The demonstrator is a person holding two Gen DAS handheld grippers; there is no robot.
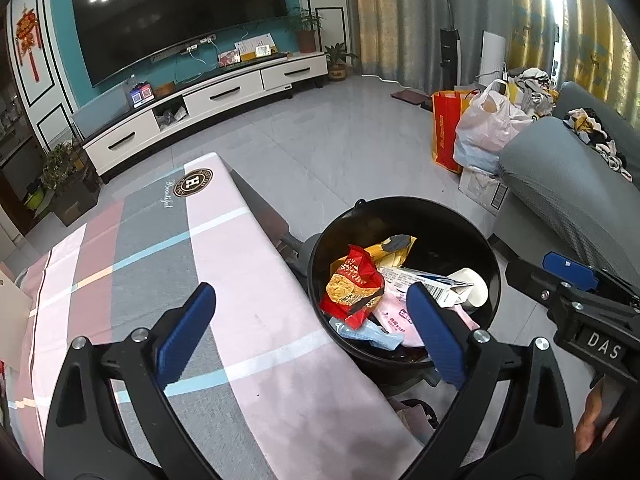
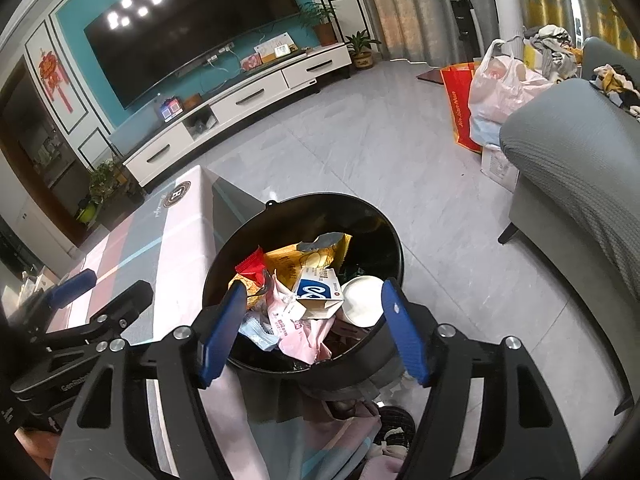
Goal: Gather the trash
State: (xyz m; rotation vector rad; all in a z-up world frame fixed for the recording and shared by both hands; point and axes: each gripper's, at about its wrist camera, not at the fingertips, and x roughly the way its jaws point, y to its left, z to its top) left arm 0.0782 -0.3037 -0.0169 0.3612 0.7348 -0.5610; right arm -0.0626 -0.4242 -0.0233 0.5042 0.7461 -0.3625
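A living room is shown, with a grey tiled floor, a wall-mounted television (image 1: 176, 16) over a white cabinet (image 1: 208, 96), and a grey sofa (image 1: 560, 184) at the right. The trash is found already gathered in a black bin (image 2: 256, 240) standing on the floor just beside a table draped in a pink and grey cloth (image 1: 248, 280): a red snack wrapper (image 1: 352, 284), a yellow packet (image 2: 320, 256), a blue and white carton (image 2: 320, 288), a white cup (image 2: 364, 300) and pink and pale blue wrappers are seen piled inside it. The left gripper (image 1: 312, 336) is held above the table edge and the bin rim with its jaws wide apart and nothing between them; the right gripper (image 2: 314, 336) is held over the bin, likewise parted and empty. The step in hand is judged to be the release of items into the bin, which appears done. No litter is seen on the part of the cloth in view, so a search of the table or floor for any remaining pieces would be called for next, with both grippers drawn clear of the rim.
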